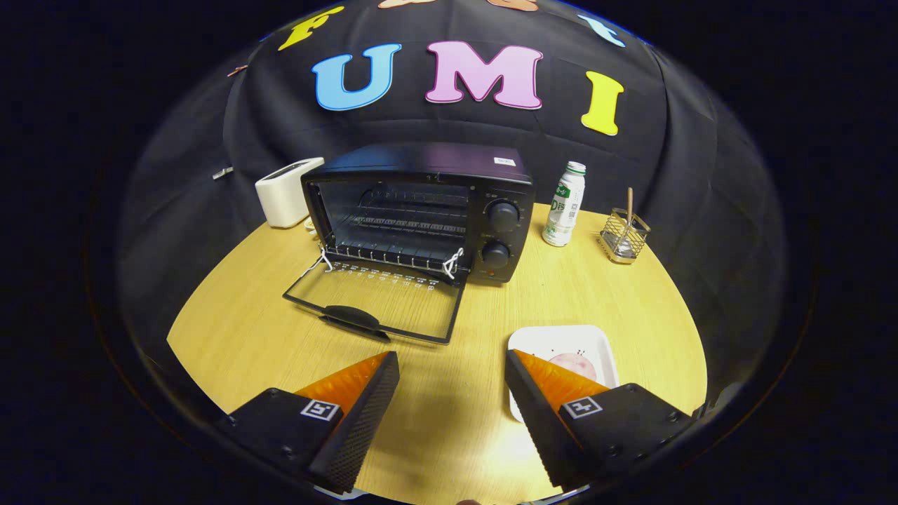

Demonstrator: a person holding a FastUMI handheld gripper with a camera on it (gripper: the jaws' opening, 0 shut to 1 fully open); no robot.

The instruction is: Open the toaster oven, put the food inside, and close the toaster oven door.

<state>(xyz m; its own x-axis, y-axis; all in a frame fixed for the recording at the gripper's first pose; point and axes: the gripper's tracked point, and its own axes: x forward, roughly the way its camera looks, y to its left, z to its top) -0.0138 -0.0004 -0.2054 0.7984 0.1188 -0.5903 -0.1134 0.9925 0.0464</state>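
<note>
No text is clear enough to read. The bottle carries a green and white label, the toaster oven has a small white sticker on top, and each finger of the gripper bears a square black-and-white marker.

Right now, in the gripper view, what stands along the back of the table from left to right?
White toaster → toaster oven, door folded down open → bottle → wire holder. Nearer, the open gripper holds nothing; the white plate lies by one finger.
</note>
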